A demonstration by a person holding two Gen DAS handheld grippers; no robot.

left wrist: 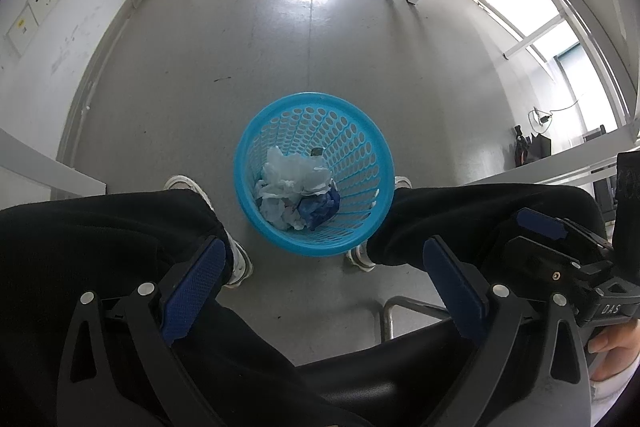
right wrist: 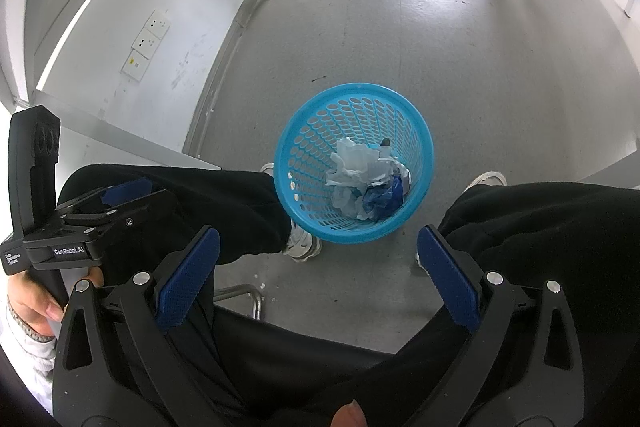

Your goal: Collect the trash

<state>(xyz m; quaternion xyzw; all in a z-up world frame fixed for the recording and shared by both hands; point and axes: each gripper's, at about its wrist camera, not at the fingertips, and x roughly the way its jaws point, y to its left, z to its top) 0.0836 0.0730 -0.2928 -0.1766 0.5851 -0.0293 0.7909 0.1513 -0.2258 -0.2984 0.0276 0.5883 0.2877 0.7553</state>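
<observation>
Left wrist view looks down past the left gripper (left wrist: 324, 287), whose blue-padded fingers stand wide apart with nothing between them. The round perforated blue plastic wastebasket (left wrist: 256, 155) stands upright on the grey speckled floor (left wrist: 240, 47), between the seated person's two white shoes. Inside it lie crumpled white paper tissues (left wrist: 292, 175) and a crumpled dark blue wrapper (left wrist: 320, 209); a small dark object near the far inner wall is too small to identify.

Right wrist view shows the right gripper (right wrist: 318, 279) also spread wide and empty, held above the person's black trouser legs (right wrist: 180, 195).

No loose trash is visible on the floor in either view, so collection appears complete or nearly so.

Risks from this position:
- The wastebasket is light and sits touching or just beside the shoes. A shift of either foot could tip it and spill the contents.
- The tissues are piled loosely. A gripper lowered into the wastebasket could catch one and drag it out.
- The two grippers are close together above the lap. An abrupt move could knock them together.
- The metal chair frame (right wrist: 256, 297) below could snag a lowered finger.
</observation>
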